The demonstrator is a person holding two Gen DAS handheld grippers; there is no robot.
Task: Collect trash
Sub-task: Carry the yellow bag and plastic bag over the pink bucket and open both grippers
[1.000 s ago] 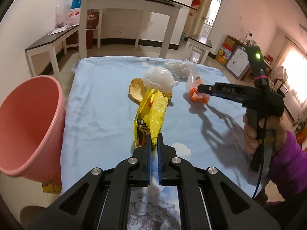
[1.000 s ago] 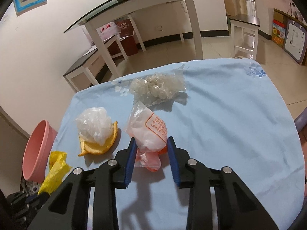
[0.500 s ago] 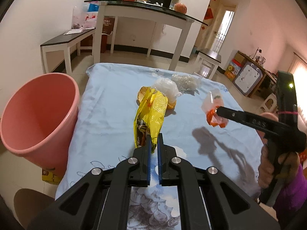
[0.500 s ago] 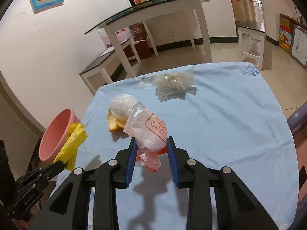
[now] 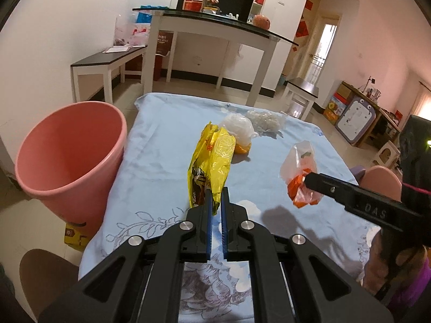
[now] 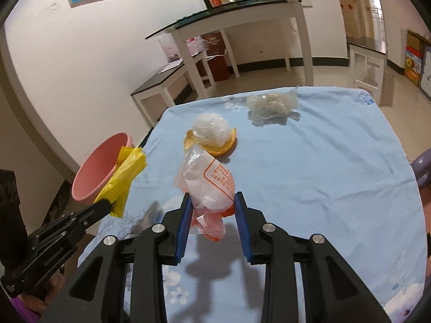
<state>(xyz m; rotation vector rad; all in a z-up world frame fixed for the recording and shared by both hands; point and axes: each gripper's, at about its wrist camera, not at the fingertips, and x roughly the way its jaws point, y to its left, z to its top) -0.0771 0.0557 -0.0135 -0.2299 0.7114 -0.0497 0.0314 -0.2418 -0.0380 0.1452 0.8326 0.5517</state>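
Left hand-held gripper (image 5: pixel 216 202) clamped on yellow wrapper (image 5: pixel 211 165), beside pink bin (image 5: pixel 67 158). Right hand-held gripper (image 6: pixel 212 215) clamped on clear bag (image 6: pixel 208 185) (orange inside), raised above surface (image 6: pixel 309 175).

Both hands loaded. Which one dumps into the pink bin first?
Left, probably. The left hand-held gripper with its yellow wrapper sits beside the pink bin; the right hand-held gripper is farther over the table.

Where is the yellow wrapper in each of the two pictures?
Left wrist view: the yellow wrapper stands up in the middle, pinched at its bottom end by the left gripper.
Right wrist view: the yellow wrapper is at the left edge, lifted in front of the pink bin.
Shared landmark: the pink bin, beside the blue tablecloth.
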